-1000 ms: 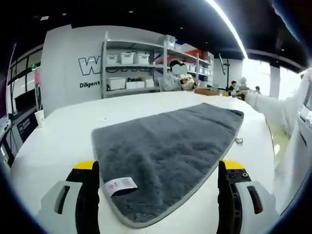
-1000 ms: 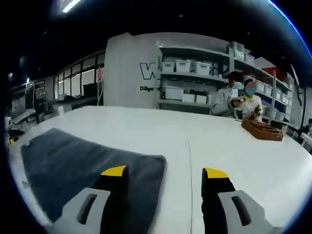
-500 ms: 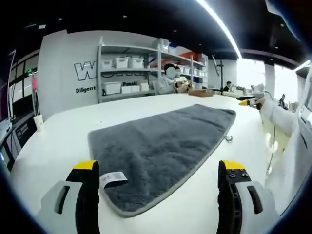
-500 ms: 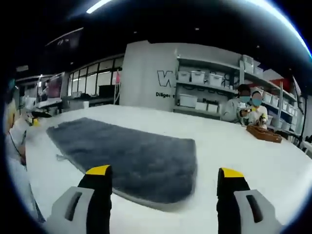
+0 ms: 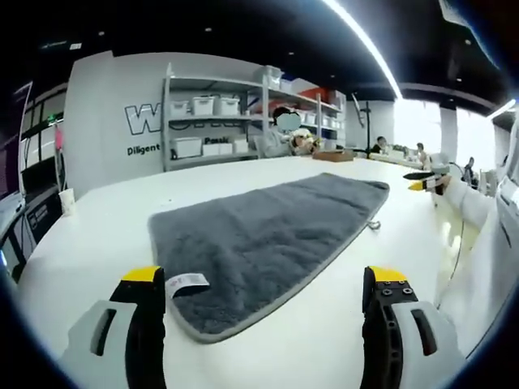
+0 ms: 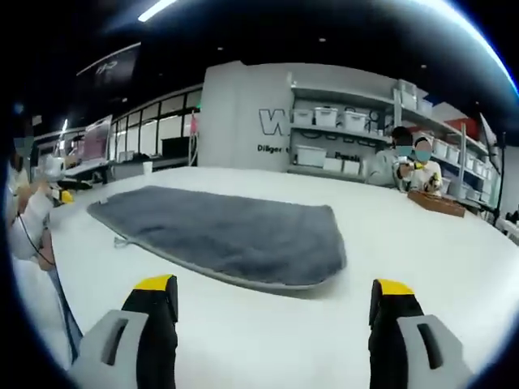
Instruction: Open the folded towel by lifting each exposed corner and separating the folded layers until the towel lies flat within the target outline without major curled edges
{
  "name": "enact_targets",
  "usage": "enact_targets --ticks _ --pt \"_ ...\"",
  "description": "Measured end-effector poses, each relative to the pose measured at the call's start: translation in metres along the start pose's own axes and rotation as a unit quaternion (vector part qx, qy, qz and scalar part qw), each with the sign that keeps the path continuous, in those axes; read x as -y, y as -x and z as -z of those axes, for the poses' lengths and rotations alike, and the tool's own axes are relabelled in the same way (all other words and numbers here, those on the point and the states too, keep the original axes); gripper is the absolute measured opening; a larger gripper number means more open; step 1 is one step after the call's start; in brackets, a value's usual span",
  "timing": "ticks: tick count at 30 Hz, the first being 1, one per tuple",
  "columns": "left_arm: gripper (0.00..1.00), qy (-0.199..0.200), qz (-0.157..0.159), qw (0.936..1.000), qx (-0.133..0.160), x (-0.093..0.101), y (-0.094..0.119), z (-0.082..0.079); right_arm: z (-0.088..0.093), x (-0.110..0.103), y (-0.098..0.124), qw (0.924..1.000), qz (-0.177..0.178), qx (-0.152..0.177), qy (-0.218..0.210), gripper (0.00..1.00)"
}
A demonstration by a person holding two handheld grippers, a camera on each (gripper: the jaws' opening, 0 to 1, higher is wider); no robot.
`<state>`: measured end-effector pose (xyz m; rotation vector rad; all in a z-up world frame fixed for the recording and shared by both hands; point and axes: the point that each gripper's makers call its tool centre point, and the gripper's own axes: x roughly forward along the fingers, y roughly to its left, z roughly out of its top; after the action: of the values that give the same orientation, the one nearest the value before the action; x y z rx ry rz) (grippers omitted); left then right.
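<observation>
Bright ceiling strip light [image 5: 369, 44] at one o'clock; white table [image 6: 422, 243] glares softly; edges bend, corners blur.

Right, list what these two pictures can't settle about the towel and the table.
- Target outline: no line is visible on the table in either view; it may be under the towel or too faint.
- Layers: whether the towel has a fold left cannot be told; the low angle hides its thickness.
- Tag: print too small in the left gripper view.
- Small item by the towel's edge: too small to identify.
- Wall lettering: partly hidden behind the shelves.
</observation>
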<state>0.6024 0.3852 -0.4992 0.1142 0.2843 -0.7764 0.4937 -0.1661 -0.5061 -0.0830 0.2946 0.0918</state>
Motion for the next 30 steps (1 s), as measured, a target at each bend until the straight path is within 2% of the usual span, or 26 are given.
enact_targets --ticks 3,4,7,11,12,15,22,30 --pt "1.00 0.001 -0.004 1.0000 0.004 -0.001 0.003 -0.002 -0.002 0.013 -0.015 0.9998 0.014 -0.011 -0.014 0.94" --pt "1.00 0.001 -0.005 1.0000 0.005 -0.002 0.004 -0.002 0.000 0.016 -0.018 0.9994 0.017 -0.017 -0.023 0.88" --pt "1.00 0.002 -0.008 0.9999 0.008 -0.002 0.005 -0.002 0.006 0.029 -0.035 0.9985 0.024 -0.032 -0.037 0.79" --pt "1.00 0.002 -0.009 0.9999 0.010 -0.002 0.007 -0.004 0.017 0.050 -0.046 0.9938 0.062 -0.048 -0.079 0.62" --pt "1.00 0.003 -0.010 0.9999 0.010 -0.003 0.007 -0.004 0.018 0.050 -0.047 0.9936 0.062 -0.048 -0.082 0.58" --pt "1.00 0.002 -0.013 0.9998 0.013 -0.004 0.009 -0.005 0.017 0.053 -0.053 0.9930 0.061 -0.045 -0.091 0.41" --pt "1.00 0.003 -0.012 0.9998 0.013 -0.004 0.007 -0.005 0.026 0.070 -0.052 0.9892 0.101 -0.064 -0.086 0.00" --pt "1.00 0.007 -0.014 0.9998 0.015 -0.005 0.008 -0.005 0.034 0.079 -0.043 0.9828 0.116 -0.062 -0.129 0.00"
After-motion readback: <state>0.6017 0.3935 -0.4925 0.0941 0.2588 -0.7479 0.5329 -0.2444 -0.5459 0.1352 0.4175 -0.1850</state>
